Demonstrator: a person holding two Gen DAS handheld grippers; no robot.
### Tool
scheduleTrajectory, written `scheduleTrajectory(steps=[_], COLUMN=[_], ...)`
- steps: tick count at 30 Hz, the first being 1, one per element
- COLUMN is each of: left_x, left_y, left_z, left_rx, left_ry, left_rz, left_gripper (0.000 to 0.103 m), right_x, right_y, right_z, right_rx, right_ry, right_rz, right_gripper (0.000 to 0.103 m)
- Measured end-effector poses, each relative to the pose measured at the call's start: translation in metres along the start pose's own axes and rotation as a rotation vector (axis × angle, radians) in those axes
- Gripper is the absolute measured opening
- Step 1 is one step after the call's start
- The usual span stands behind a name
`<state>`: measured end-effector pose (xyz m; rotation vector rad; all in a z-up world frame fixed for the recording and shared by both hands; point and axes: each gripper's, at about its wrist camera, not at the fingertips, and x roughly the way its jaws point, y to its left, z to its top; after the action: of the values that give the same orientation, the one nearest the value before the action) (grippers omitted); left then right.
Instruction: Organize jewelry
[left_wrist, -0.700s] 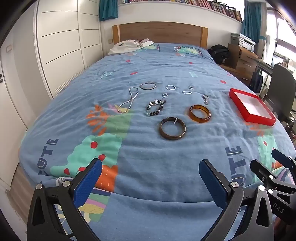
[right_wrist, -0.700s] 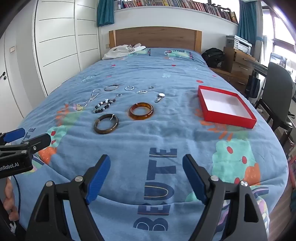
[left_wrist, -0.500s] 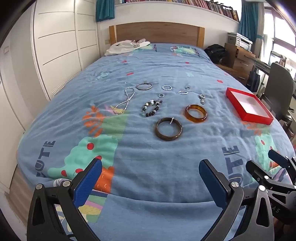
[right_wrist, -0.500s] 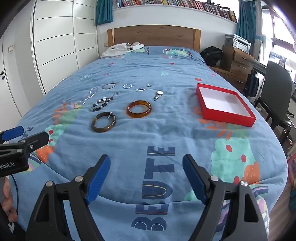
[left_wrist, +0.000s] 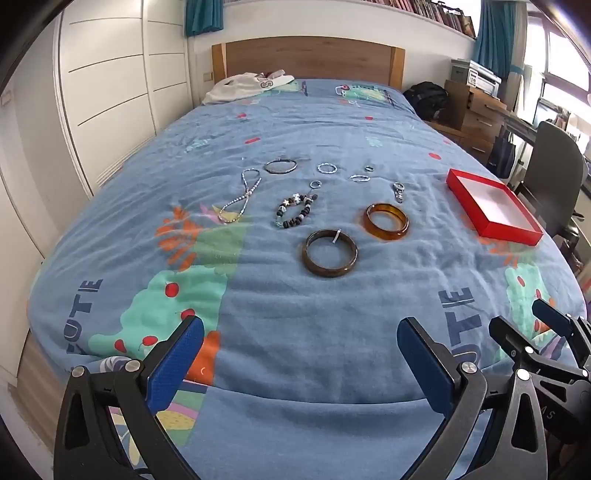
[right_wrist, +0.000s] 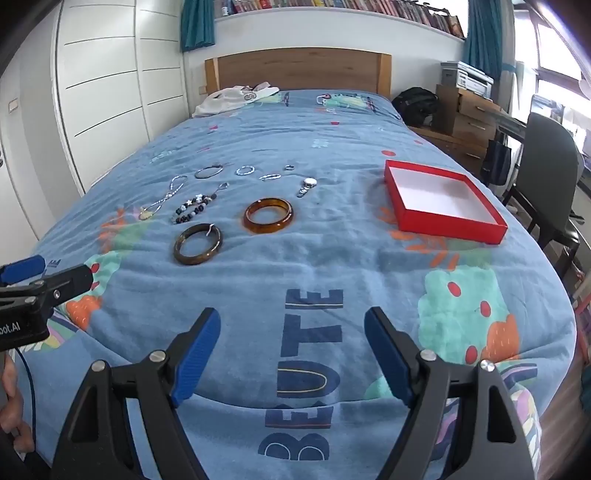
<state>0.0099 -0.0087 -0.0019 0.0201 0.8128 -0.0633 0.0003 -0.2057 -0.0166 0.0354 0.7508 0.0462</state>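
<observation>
Bangles look hard and slick, so we should pinch the dark bangle (left_wrist: 330, 257), left of the red box (left_wrist: 495, 206), by its rim; both tongs, left (left_wrist: 300, 363) and right (right_wrist: 291, 356), are spread wide.

On the bed (left_wrist: 332, 314) lie two chunky bangles, one dark brown (left_wrist: 330, 252) and one amber (left_wrist: 387, 221), one beaded bracelet (left_wrist: 295, 213), one bead necklace (left_wrist: 239, 200), one thin dark hoop (left_wrist: 280, 165), and one red box (left_wrist: 493, 205).
</observation>
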Motion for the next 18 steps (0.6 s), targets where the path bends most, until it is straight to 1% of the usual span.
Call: scheduleTrajectory(steps=[7,18], left_x=[0.0,-0.002], left_y=[-0.001,0.001], left_z=[0.001,0.001], left_rx=[0.013,0.011], left_ry=[-0.007,-0.006], left_rz=[-0.009,0.005], left_gripper=[0.102,0.102], right_x=[0.003,0.005], right_y=[-0.002,0.007], right_z=[0.0,-0.002], right_rx=[0.019,-0.016], right_ry=[0.005,0.009], right_rz=[-0.011,-0.015], right_gripper=[0.08,0.08])
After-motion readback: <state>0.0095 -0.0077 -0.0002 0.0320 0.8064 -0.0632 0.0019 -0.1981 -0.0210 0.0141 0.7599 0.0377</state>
